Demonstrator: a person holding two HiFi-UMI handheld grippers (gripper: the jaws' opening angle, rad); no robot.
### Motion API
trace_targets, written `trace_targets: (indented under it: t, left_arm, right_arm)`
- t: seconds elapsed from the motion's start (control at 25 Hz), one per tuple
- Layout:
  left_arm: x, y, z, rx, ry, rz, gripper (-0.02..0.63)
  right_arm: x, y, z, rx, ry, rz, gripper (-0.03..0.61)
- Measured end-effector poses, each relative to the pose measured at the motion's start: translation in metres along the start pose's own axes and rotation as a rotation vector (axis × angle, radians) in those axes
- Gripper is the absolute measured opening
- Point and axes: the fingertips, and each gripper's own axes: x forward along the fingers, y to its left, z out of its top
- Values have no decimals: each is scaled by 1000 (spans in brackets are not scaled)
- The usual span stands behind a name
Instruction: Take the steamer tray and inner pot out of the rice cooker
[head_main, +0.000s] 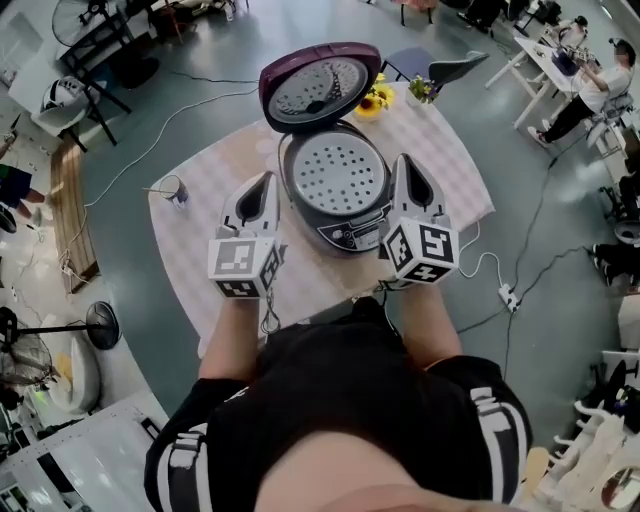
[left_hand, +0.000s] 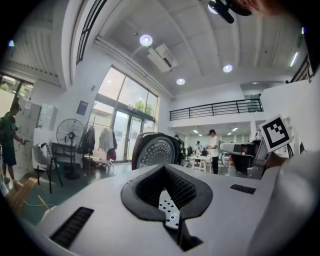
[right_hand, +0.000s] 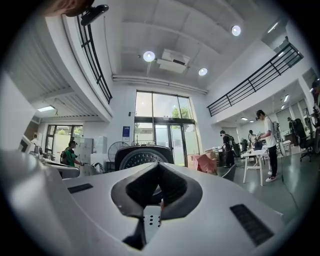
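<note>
L claw (head_main: 267, 180) & R claw (head_main: 404, 162) shut – flanking rice cooker (head_main: 346, 236), steamer tray (head_main: 335, 172) inside

On the table (head_main: 215, 170) stand one cooker (head_main: 345, 235), with one lid (head_main: 320, 85) and one steamer tray (head_main: 335, 172), and one glass (head_main: 177, 190) near the left edge. At the far edge are one sunflower bunch (head_main: 375, 100) and one small plant (head_main: 422, 90). There are two claws: the left claw (head_main: 266, 182) and the right claw (head_main: 405, 163).

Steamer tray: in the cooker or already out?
In. The perforated steamer tray sits inside the rice cooker, whose lid stands raised.
</note>
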Motion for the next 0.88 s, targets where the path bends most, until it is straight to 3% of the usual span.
trace_targets:
  t: [0.48, 0.88]
  left_arm:
    - [39, -7, 10, 25, -1, 232, 2]
    - [70, -9, 11, 32, 24, 321, 2]
  right_arm:
    - [66, -44, 3, 40, -21, 199, -3]
    - [109, -58, -2, 48, -14, 311, -3]
